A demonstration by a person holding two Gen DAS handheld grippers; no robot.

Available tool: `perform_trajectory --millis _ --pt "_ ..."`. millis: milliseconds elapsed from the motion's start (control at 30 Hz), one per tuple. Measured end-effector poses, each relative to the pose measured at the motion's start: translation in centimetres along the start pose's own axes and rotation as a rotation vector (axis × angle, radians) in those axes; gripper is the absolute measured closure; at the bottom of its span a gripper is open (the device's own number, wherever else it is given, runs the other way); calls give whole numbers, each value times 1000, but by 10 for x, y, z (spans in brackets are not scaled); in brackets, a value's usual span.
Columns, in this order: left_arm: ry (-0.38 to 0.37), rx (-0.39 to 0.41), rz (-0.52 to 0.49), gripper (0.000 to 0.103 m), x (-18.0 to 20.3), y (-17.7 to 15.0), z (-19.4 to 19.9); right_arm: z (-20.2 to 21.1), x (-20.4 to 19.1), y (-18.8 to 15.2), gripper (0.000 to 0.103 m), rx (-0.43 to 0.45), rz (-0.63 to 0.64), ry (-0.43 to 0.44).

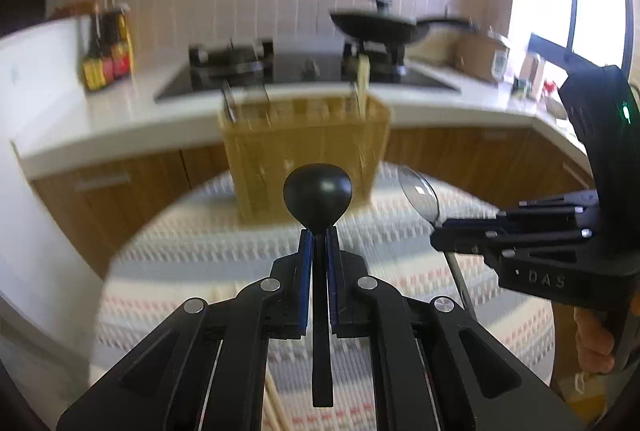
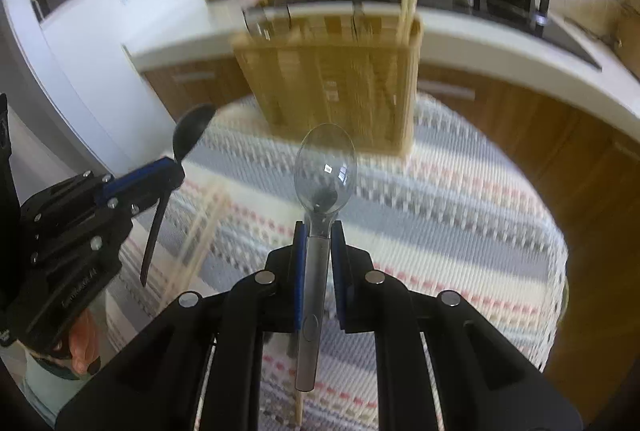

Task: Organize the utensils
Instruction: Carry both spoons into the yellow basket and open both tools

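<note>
Spoons are what you hold on both sides: your left gripper (image 1: 319, 243) pinches the black spoon (image 1: 317, 193) by its neck, bowl poking out just past the blue pads (image 1: 306, 251) and handle running back between the fingers. Your right gripper (image 2: 319, 243) is clamped the same way on the clear spoon (image 2: 325, 167), its grey handle trailing back toward the camera. Both spoons sit above the striped tablecloth (image 2: 440, 215), short of the wooden utensil holder (image 2: 336, 83) that stands at the cloth's far edge (a few utensils already stand in it, too blurred to name). Pale chopsticks (image 2: 200, 231) lie on the cloth below your left gripper (image 2: 176, 171).
</note>
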State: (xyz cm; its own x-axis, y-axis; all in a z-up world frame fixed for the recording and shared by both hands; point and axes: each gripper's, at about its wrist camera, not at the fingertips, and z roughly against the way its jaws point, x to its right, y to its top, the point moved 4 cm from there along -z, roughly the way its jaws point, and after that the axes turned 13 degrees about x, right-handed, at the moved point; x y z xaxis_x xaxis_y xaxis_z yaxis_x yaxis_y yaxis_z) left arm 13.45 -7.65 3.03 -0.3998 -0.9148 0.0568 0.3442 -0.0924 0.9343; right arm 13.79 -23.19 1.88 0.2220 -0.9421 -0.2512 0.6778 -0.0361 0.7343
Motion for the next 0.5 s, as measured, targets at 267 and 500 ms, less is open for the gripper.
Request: perform_trajectory --millis 267,500 --pt "-10 202 -19 98 -9 64 -3 26 9 60 93 202 6 -28" --pt "-101 350 68 98 -17 105 -21 32 32 119 93 369 -6 -91"
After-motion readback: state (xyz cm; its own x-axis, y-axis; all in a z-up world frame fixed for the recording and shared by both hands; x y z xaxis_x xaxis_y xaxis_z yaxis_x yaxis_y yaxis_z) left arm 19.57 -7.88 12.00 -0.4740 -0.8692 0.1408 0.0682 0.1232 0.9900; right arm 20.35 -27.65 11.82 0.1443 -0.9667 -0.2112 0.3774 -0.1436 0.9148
